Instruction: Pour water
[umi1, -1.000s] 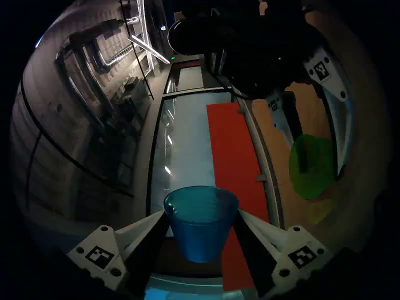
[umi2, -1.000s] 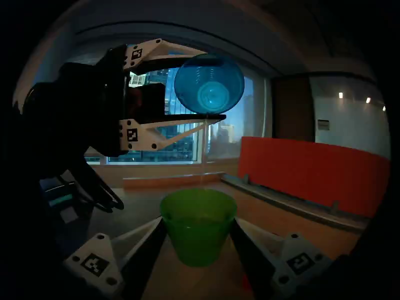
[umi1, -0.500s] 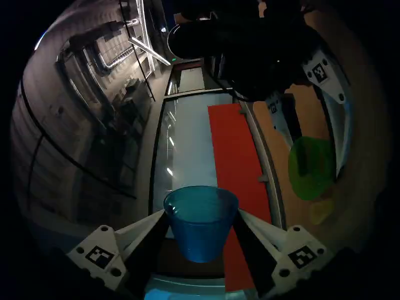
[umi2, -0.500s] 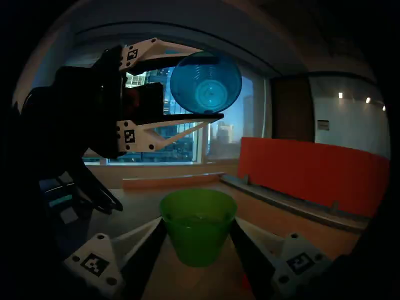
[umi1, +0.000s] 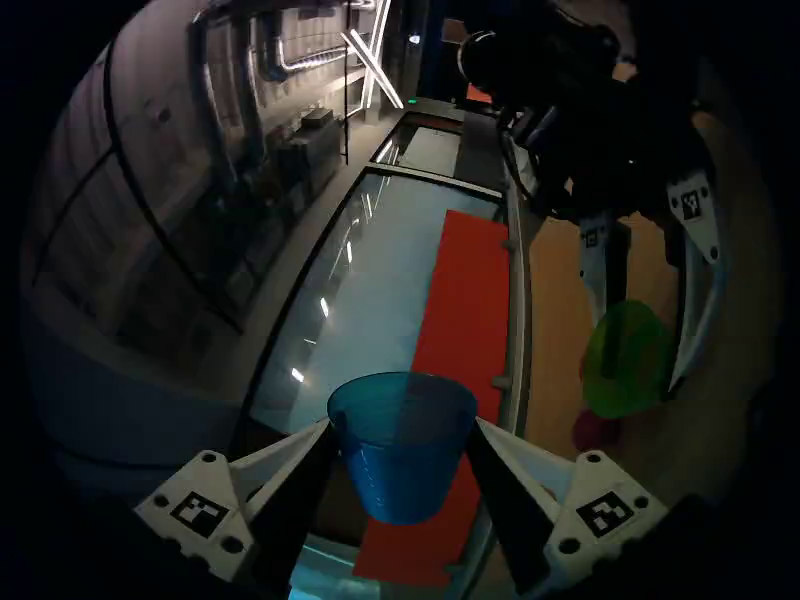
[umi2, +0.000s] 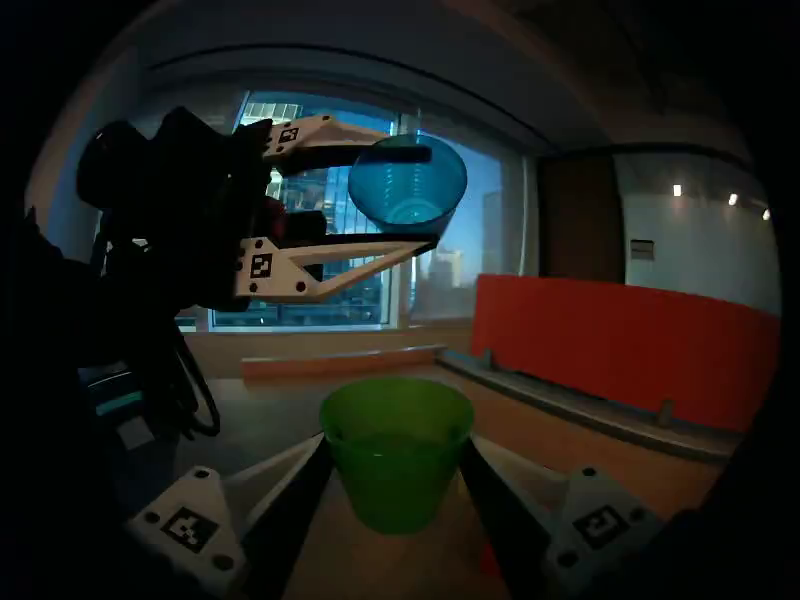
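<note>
A blue cup (umi1: 402, 445) sits between the fingers of my left gripper (umi1: 400, 430), which is shut on it. In the right gripper view the same blue cup (umi2: 407, 185) hangs tilted above and behind the green cup, its mouth turned partly towards me, held by the left gripper (umi2: 432, 197). My right gripper (umi2: 397, 440) is shut on a green cup (umi2: 397, 450) with liquid inside, upright just above the wooden table (umi2: 540, 440). From the left gripper view, the green cup (umi1: 625, 358) shows low at the right, in the right gripper (umi1: 640, 370).
A red panel (umi2: 630, 340) runs along the table's far right edge, with a metal rail (umi2: 560, 400) before it. Large windows (umi2: 470, 250) lie behind. A dark device with cables (umi2: 120, 400) stands at the left. A small red object (umi1: 590, 430) lies on the table.
The left gripper has rotated the blue cup back from mouth-on towards a shallower tilt and lifted slightly. The green cup and right gripper have stayed put.
</note>
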